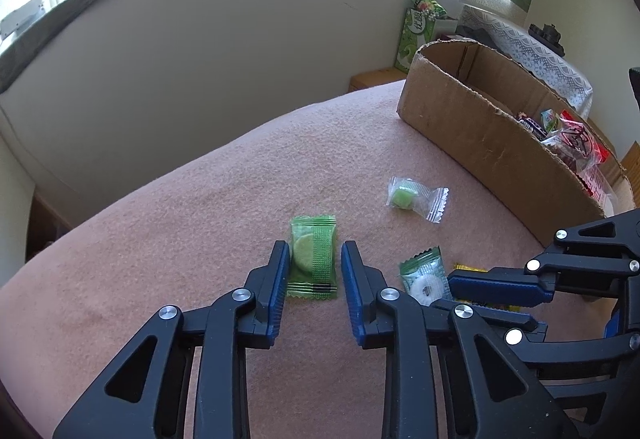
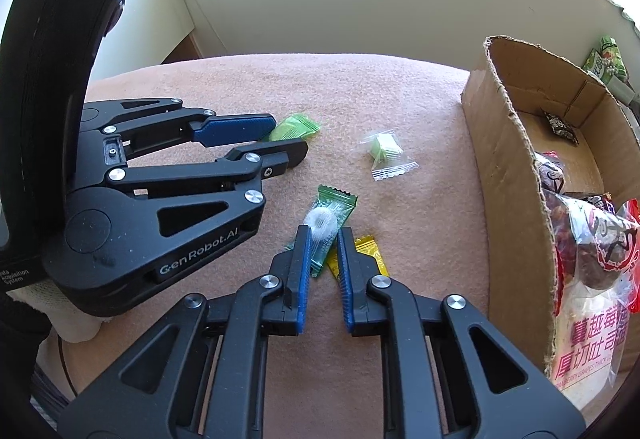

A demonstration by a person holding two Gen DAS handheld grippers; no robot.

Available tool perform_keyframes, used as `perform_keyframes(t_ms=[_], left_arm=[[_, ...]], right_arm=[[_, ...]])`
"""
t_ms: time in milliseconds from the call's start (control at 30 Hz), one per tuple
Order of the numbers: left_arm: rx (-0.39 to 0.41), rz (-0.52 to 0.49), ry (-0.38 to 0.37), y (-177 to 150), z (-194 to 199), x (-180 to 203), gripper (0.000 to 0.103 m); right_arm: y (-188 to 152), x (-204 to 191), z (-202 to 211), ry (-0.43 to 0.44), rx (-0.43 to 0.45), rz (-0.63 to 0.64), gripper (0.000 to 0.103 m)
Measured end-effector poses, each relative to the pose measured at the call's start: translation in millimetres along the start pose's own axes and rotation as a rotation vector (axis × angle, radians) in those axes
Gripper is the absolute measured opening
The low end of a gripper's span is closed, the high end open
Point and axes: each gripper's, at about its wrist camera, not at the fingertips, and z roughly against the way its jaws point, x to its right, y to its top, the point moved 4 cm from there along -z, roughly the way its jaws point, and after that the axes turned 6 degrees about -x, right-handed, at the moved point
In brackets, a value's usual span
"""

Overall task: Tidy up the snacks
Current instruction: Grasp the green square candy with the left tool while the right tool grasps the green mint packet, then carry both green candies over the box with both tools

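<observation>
Left tool (image 1: 314,253) straddles the green lime candy packet (image 1: 313,257) lying flat on the pink-blanketed bench (image 1: 200,219); fingers sit just off each side of it, not pressing. Right tool (image 2: 323,239) has its fingers drawn in on the green mint packet (image 2: 328,223), pinching it; a yellow packet (image 2: 370,251) lies partly under that one. A clear-wrapped green candy (image 1: 416,197) sits loose between the tools and the cardboard box (image 1: 472,115). The box stands at the bench's right edge with bagged snacks (image 2: 592,271) piled at its near end.
</observation>
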Motion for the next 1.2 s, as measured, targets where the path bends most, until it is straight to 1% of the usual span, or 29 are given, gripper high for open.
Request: perform_keyframes(t_ms=[67,167,200,233,300,400,533,600,667,700,733,833,967,1033,1200], left_arm=[[-0.001,-0.005,-0.007,1,-1,2,0.025],[0.002,-0.024,0.024,2,-3,5,0.024],[0.004,-0.030,0.037,2,-3,6,0.021],[0.004,-0.031,0.045,3,-3,6,0.021],[0.003,-0.007,0.031,3,-3,2,0.020],[0.004,0.022,0.033,2,-1,-6,0.019],[0.005,0.050,0.047,-2,1,-18,0.019],[0.005,0.069,0.045,-4,3,-23,0.019],[0.008,0.086,0.041,-6,5,-26,0.019],[0.009,0.090,0.042,-7,5,-28,0.019],[0.012,0.093,0.045,-8,6,-28,0.019],[0.024,0.096,0.050,-10,8,-28,0.019],[0.039,0.095,0.058,-11,16,-27,0.019],[0.054,0.098,0.054,-8,23,-25,0.019],[0.114,0.087,0.044,9,46,-9,0.019]], right_arm=[[4,7,2,0.007,0.003,-0.004,0.013],[6,12,3,0.012,0.005,-0.001,0.013],[6,12,3,0.010,0.004,0.003,0.013],[5,12,0,0.008,0.005,0.006,0.014],[6,11,0,0.005,0.007,0.010,0.015],[6,6,1,0.007,0.005,0.016,0.020],[7,1,3,0.028,0.003,0.021,0.035],[9,-2,2,0.004,0.007,0.036,0.035],[10,-8,-1,-0.040,0.010,0.066,0.034],[11,-10,-1,-0.070,0.016,0.081,0.028],[11,-13,0,-0.094,0.020,0.095,0.025],[10,-14,3,-0.087,0.027,0.091,0.024],[7,-5,14,-0.064,0.060,0.061,0.024],[5,4,27,-0.050,0.082,0.054,0.024],[2,17,67,-0.052,0.147,0.043,0.024]])
